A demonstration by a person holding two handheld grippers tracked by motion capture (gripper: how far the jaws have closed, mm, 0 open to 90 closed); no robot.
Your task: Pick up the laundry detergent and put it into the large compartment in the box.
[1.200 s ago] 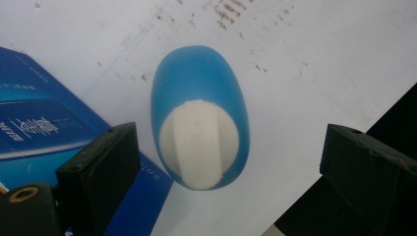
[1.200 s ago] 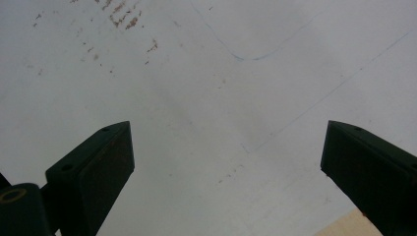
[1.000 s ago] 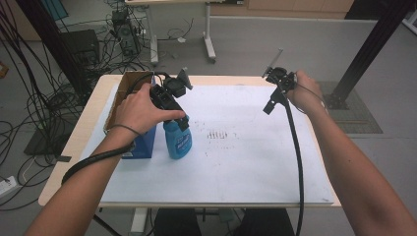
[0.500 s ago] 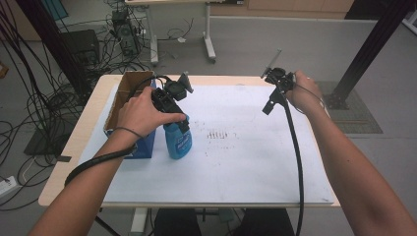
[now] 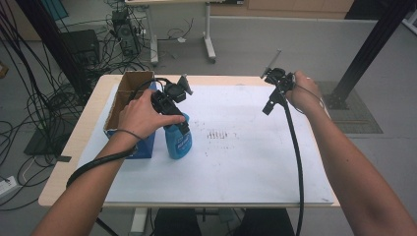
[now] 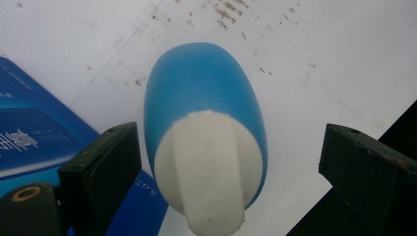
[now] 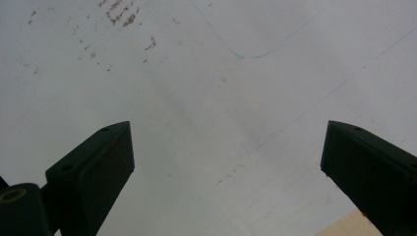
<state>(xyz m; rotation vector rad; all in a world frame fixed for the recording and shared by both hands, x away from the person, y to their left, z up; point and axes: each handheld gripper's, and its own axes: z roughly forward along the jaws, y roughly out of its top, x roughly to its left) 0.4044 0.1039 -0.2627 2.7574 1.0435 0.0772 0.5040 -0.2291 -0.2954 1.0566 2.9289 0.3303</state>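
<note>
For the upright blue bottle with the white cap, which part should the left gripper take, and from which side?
Probably the white cap, from straight above. The blue bottle stands upright on the table beside the blue box, and the left gripper hangs over it, jaws open and standing either side of the narrower cap.

Grey floor (image 5: pixel 275 44); cable tangle (image 5: pixel 34 88) at left; second desk's legs (image 5: pixel 209 34) behind; black post (image 5: pixel 369 44) right.
</note>
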